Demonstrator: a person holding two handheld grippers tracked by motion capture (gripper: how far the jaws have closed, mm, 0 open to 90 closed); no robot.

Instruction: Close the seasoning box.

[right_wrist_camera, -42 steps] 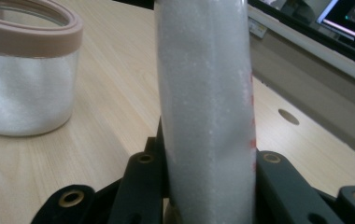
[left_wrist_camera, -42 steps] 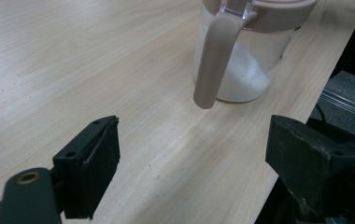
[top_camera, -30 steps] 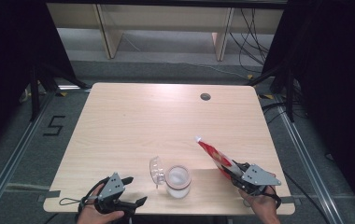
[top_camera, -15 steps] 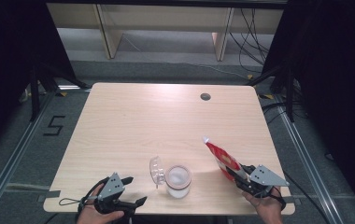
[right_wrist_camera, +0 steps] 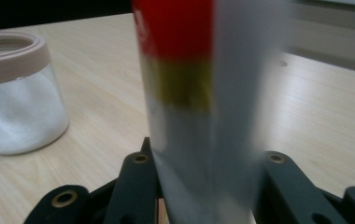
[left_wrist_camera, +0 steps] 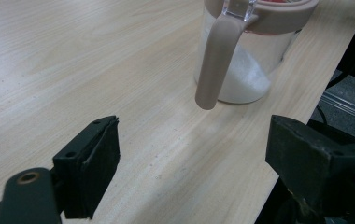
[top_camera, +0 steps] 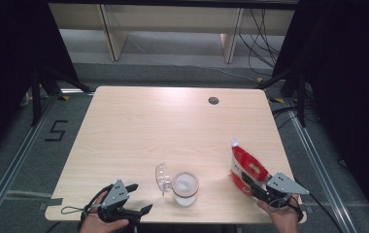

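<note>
Pale wood-grain table (top_camera: 139, 131) carries everything here, with a dark floor and shelving beyond its far edge. At the near right corner the right gripper (top_camera: 256, 189) pinches a red-and-white pouch (top_camera: 244, 167) near its bottom, jaws pressed on both flat faces; in the right gripper view the pouch (right_wrist_camera: 199, 93) rises straight out from between the jaws, blurred, with a red top, a yellow band and a white lower part. It looks like thin, glossy, pliable film, tapering to a small white tip at its upper end, which tilts away from the hand.

Just to the left of that gripper stands a clear jar (top_camera: 185, 188) with a beige rim, rounded and smooth, holding white granules; its clear lid (top_camera: 162, 175) is swung open on the side away from the pouch. A beige handle-like strap (left_wrist_camera: 215, 60) hangs down its wall.

The left gripper (top_camera: 136, 199) rests low at the near left edge, jaws spread wide with nothing between them, the jar just ahead of it.

The step in hand seems to be pouring from pouch into jar. To do it well, I would keep the pinch low and firm so the soft film does not fold, bring the tip over the rim, and tip slowly; steadying the light jar with the free gripper may help
</note>
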